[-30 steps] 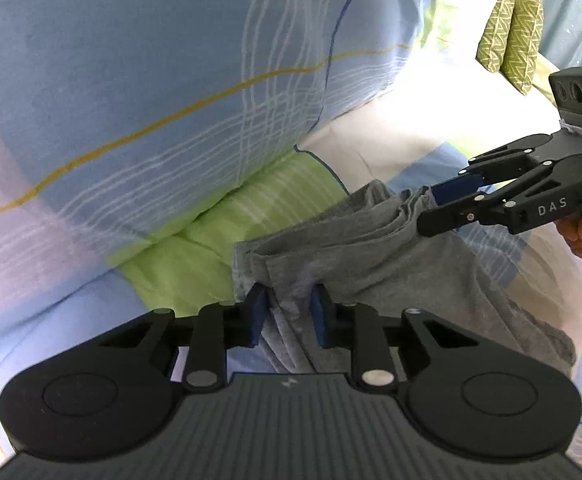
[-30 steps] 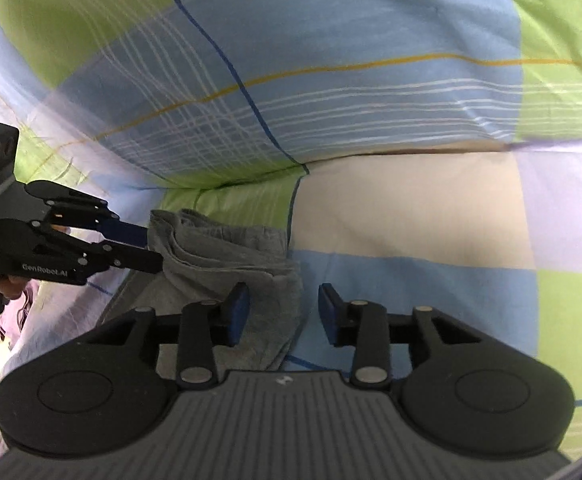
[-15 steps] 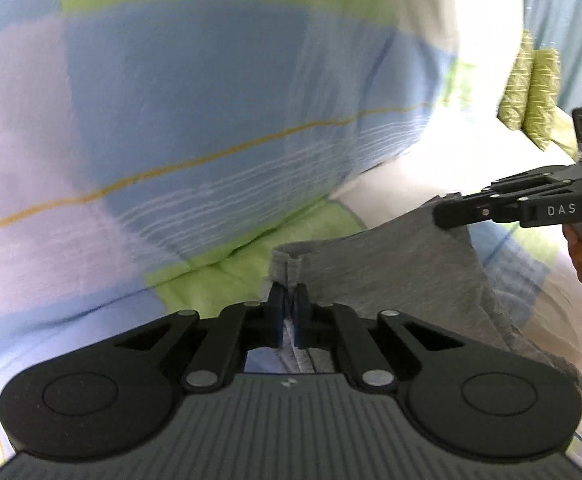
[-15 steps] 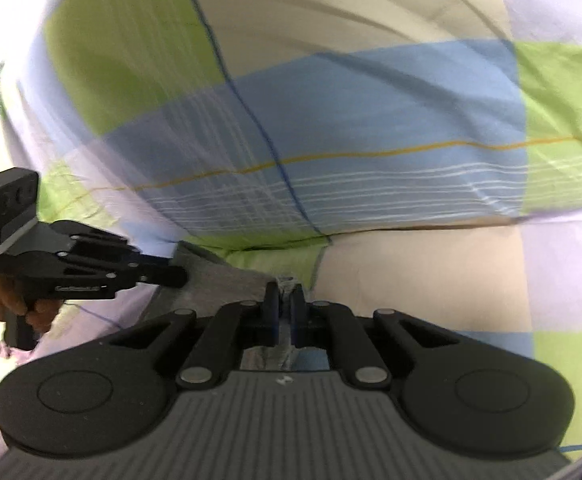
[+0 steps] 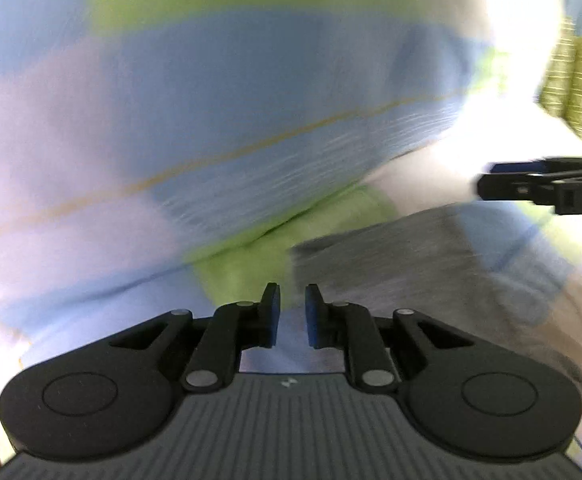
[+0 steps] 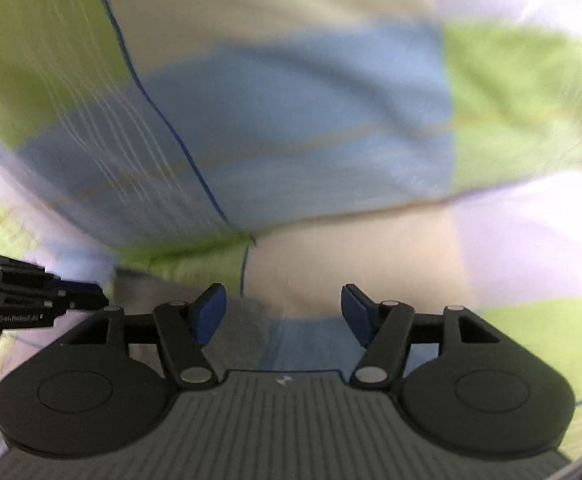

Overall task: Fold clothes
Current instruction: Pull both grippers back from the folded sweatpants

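Your left gripper (image 5: pixel 292 312): fingers a narrow gap apart, nothing between them, poised at the near left corner of the grey garment (image 5: pixel 403 276). Your right gripper (image 6: pixel 283 314): fingers spread wide, empty, above the garment's (image 6: pixel 235 332) right edge. Garment: lies flat on the bed (image 5: pixel 227 120), on patchwork bedding of blue, green and lilac. All blurred; whether either finger touches cloth cannot be told.
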Tool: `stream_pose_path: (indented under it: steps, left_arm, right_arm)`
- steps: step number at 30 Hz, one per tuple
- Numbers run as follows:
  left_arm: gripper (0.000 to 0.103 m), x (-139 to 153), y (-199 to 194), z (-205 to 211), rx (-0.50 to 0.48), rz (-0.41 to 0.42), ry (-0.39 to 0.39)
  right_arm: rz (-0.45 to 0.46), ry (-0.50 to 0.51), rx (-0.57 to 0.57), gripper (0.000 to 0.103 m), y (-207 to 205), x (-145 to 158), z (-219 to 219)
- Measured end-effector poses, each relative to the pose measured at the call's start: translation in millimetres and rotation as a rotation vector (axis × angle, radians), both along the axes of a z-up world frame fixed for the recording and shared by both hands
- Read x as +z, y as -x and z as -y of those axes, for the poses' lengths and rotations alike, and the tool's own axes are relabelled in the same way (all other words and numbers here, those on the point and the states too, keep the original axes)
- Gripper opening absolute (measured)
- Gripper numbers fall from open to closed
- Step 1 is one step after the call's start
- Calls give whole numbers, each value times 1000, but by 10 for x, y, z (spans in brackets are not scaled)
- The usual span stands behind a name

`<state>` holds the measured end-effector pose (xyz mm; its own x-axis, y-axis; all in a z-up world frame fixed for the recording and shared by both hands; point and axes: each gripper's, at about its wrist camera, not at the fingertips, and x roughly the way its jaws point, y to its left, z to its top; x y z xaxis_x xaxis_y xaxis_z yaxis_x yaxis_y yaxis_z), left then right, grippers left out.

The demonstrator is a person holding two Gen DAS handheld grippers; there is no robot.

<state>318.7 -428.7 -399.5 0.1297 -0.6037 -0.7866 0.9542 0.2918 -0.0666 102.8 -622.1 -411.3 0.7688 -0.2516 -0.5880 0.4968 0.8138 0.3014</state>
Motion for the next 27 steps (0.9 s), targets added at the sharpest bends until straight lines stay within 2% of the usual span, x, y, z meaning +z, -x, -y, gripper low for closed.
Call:
stream_pose_path:
  steps: [1,2,3,6,8,9,10,12,14,15,16,18,20,23,25,27]
  left_arm:
    - [20,-25,3,48,-14,-1,2]
    - [20,-50,7,97,-28,-1,4]
    - [20,-75,10,145,-42,-2,5]
    - [20,-150,21,290,-85,-4,11]
    - [19,-200,27,387,-113,-5,14]
    - [19,-209,9,402,-114,-18,21]
    - [19,-180,-13,368,-108,-30,32]
    - [19,-95,-26,281,-102,-33,53]
    - [26,36,-57,76,-77,-44,67]
    - [30,83,-67,-6,-69,-39,66]
    - [30,152,-50,-172,-66,-8,55]
    - [30,264,127,-507,-119,93,14]
    - [30,356,395,-790,-214,183,-23]
    - [31,474,1037,-1156,-459,283,-65]
    - [37,422,1329,-1270,-574,355,-101]
    - [37,306,1561,-1351,-664,460,-136]
  right_arm:
    - [28,26,23,45,26,81,-81]
    - [39,44,76,29,-8,138,-186]
    - [27,49,137,17,-107,128,-268]
    - [-19,57,197,14,-353,-40,-306]
    - [-72,36,187,13,-519,-224,-229]
    - [-83,2,178,5,-558,-303,-169]
    - [-86,-47,165,2,-575,-381,-77]
    - [-42,-141,129,6,-495,-388,64]
    - [-3,-199,103,25,-365,-301,129]
    - [6,-202,86,41,-279,-237,132]
    - [0,-171,63,45,-165,-145,96]
    - [-17,-103,31,44,92,46,-5]
    - [-50,-36,59,44,337,191,-181]
    - [-144,100,238,40,648,355,-728]
    - [-203,185,383,37,779,401,-1101]
    - [-276,310,543,37,873,380,-1517]
